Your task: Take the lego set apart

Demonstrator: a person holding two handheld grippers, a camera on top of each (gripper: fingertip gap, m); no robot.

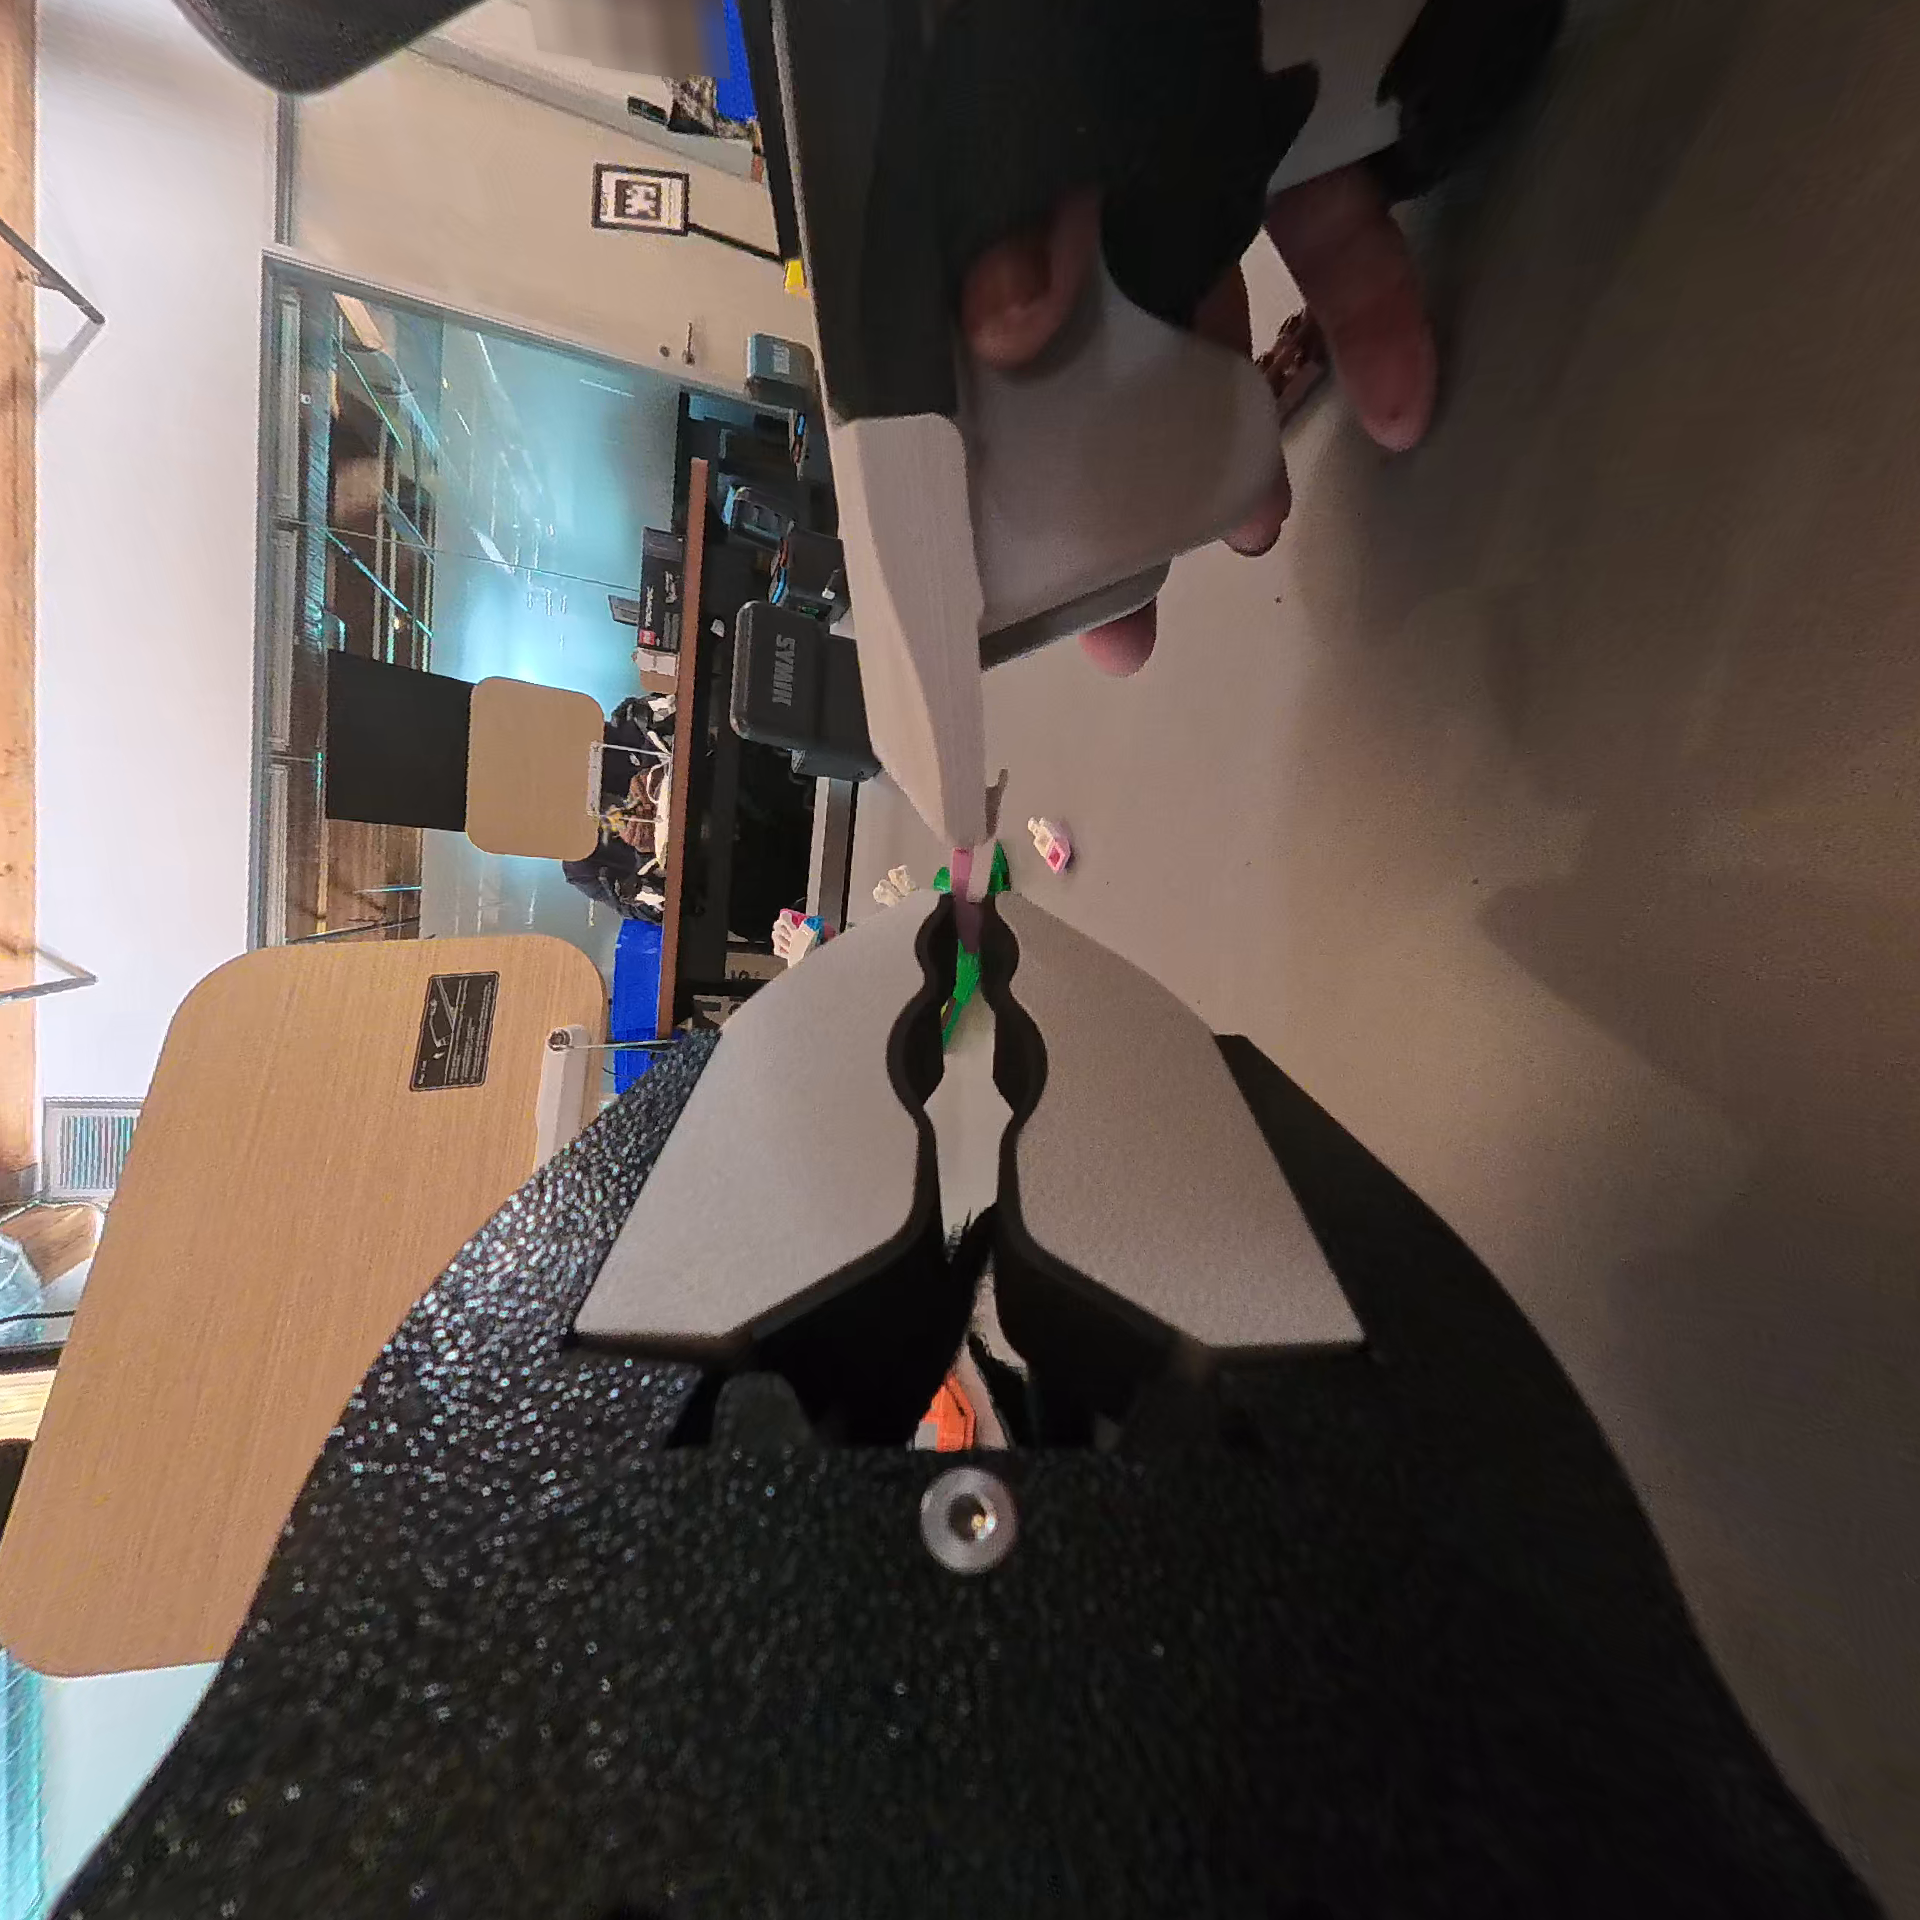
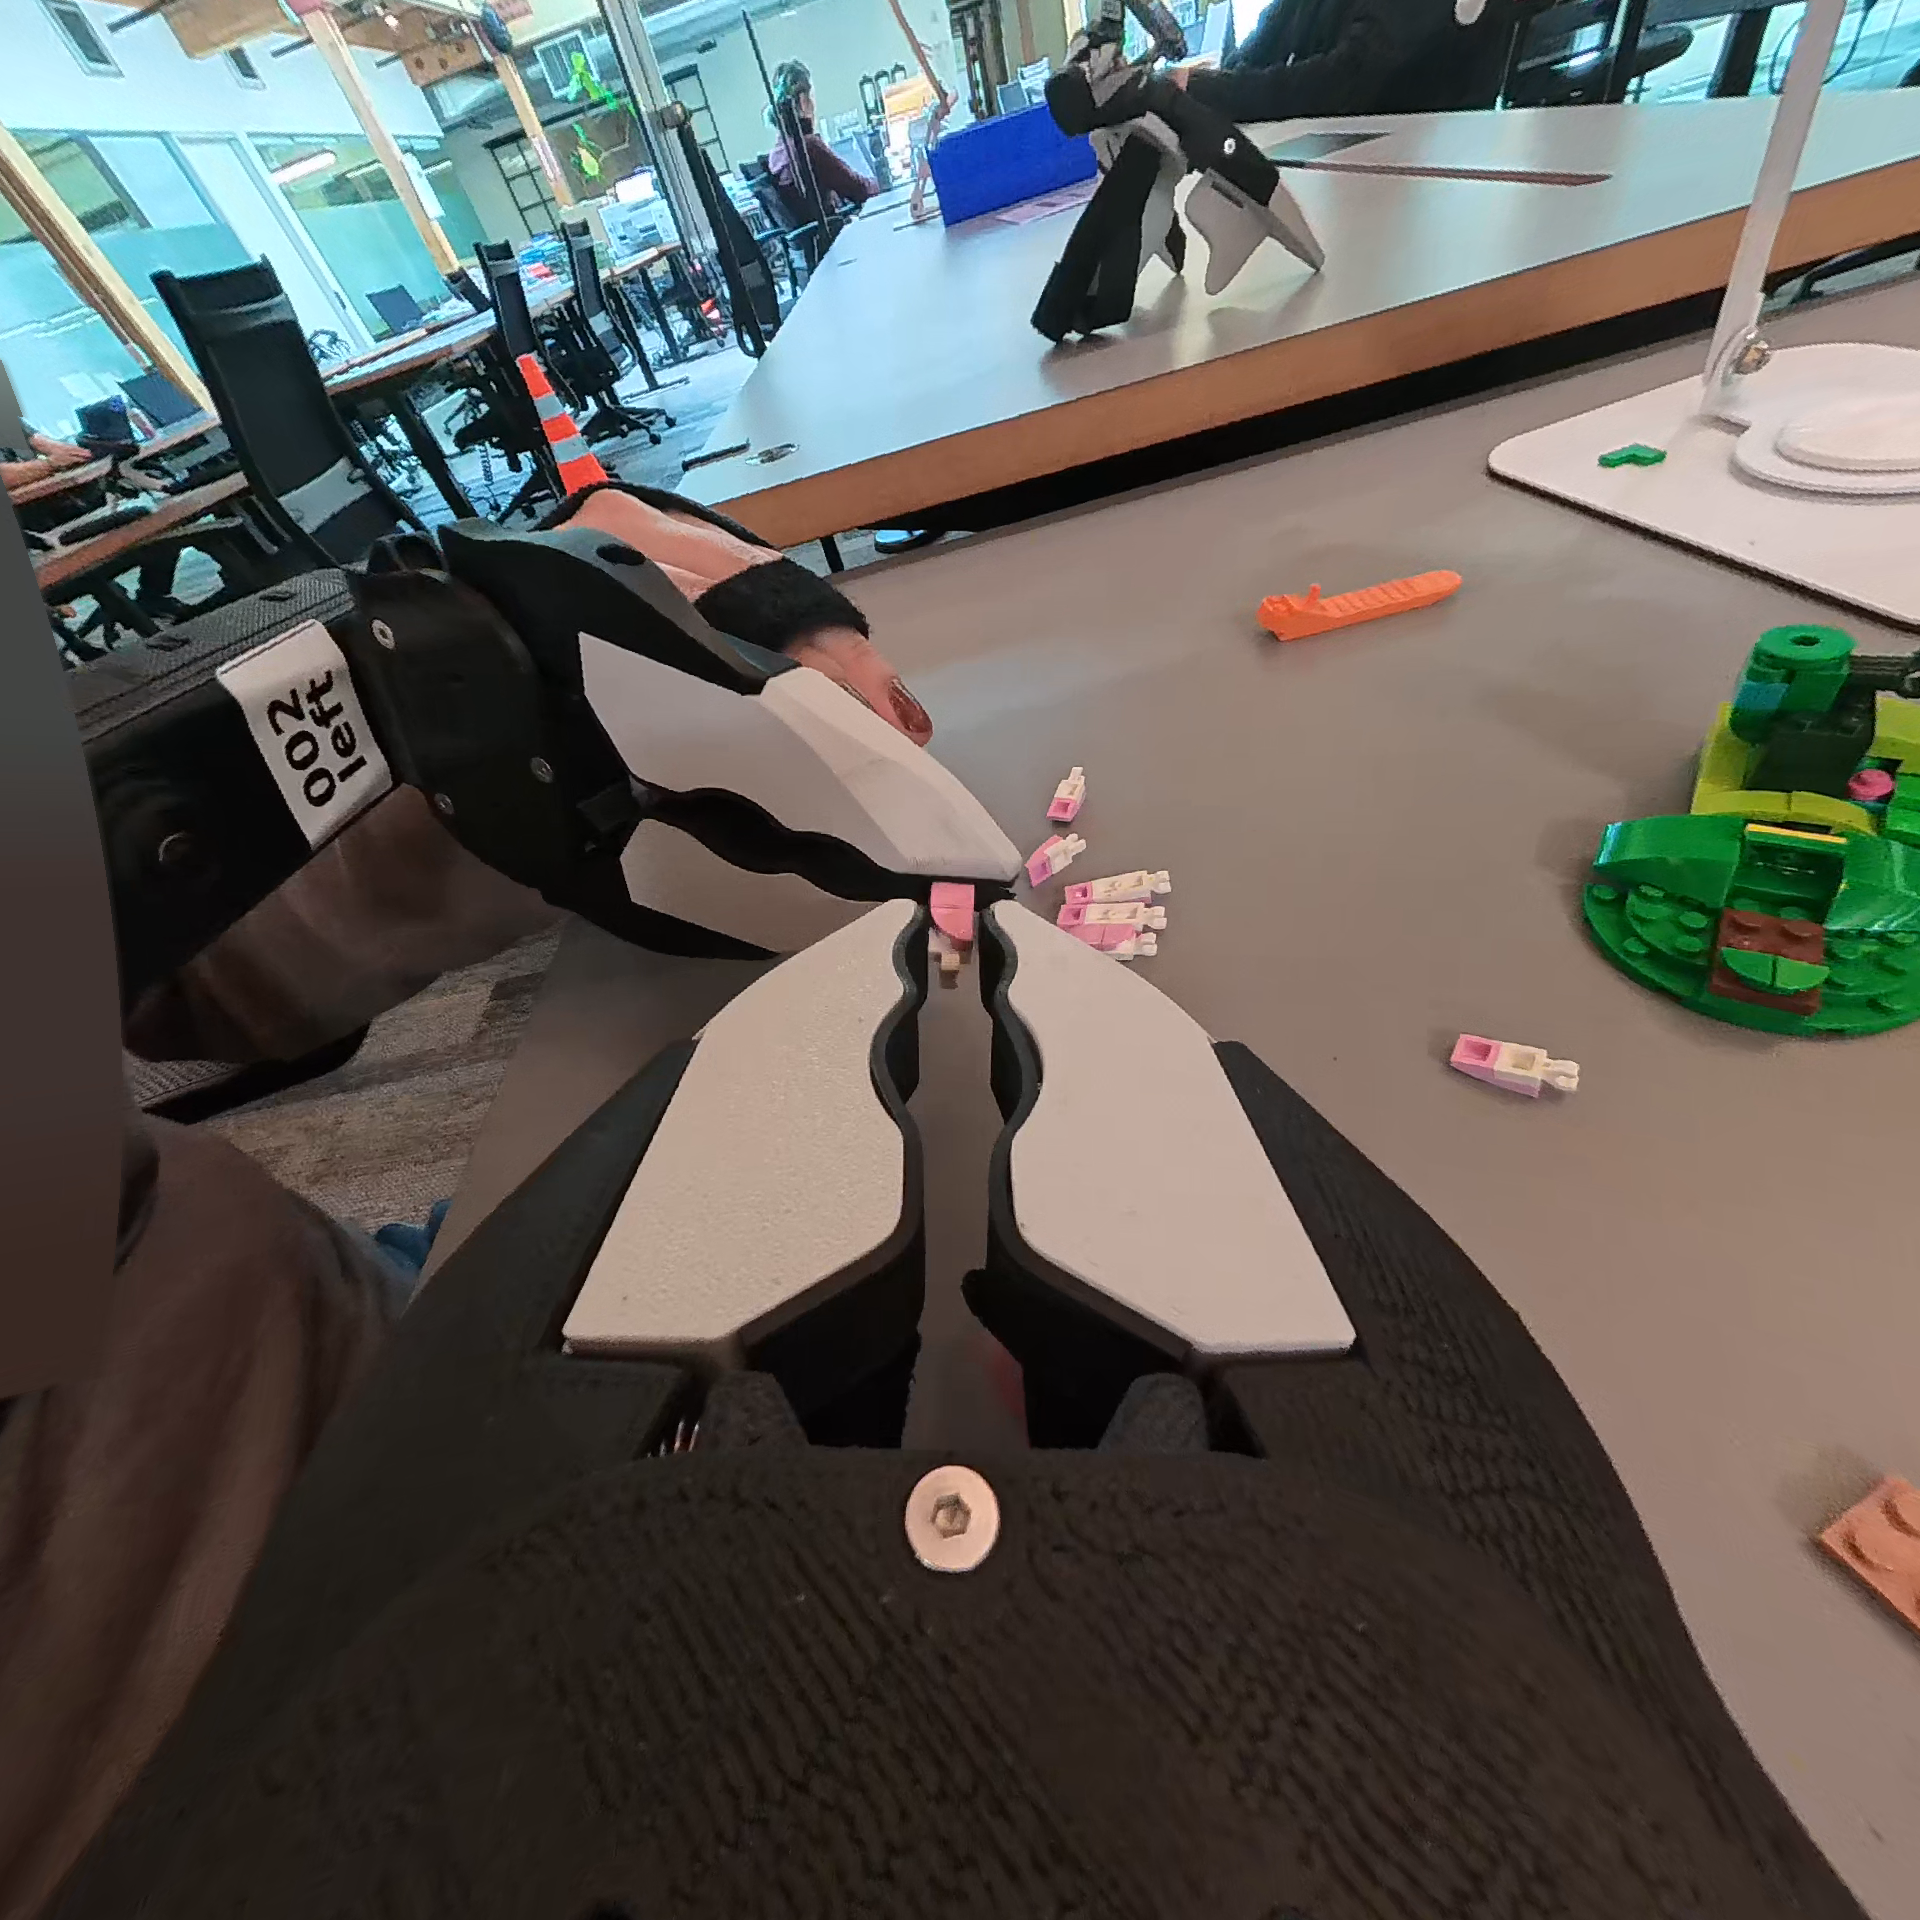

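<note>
A small pink-and-white lego piece (image 2: 951, 904) is held in the air between both grippers, just above the grey table (image 2: 1351, 1195). My right gripper (image 2: 954, 923) is shut on its lower white end. My left gripper (image 2: 982, 883) comes in from the left and is shut on its pink upper end. In the left wrist view my left gripper (image 1: 968, 912) pinches the pink piece (image 1: 966, 873), and the right gripper (image 1: 971, 831) meets it from above. The green lego set (image 2: 1766, 914) sits at the right, partly built.
Several loose pink-and-white pieces (image 2: 1112, 904) lie just beyond the grippers, one more (image 2: 1512, 1065) to the right. An orange brick separator (image 2: 1356, 603), a white lamp base (image 2: 1714, 488) and a tan plate (image 2: 1881, 1558) are on the table. The table edge runs on the left. Only a small space, under 4 cm, lies between the two pairs of fingers. The green lego set (image 2: 1766, 914) is about equally far from each gripper, around 15 cm.
</note>
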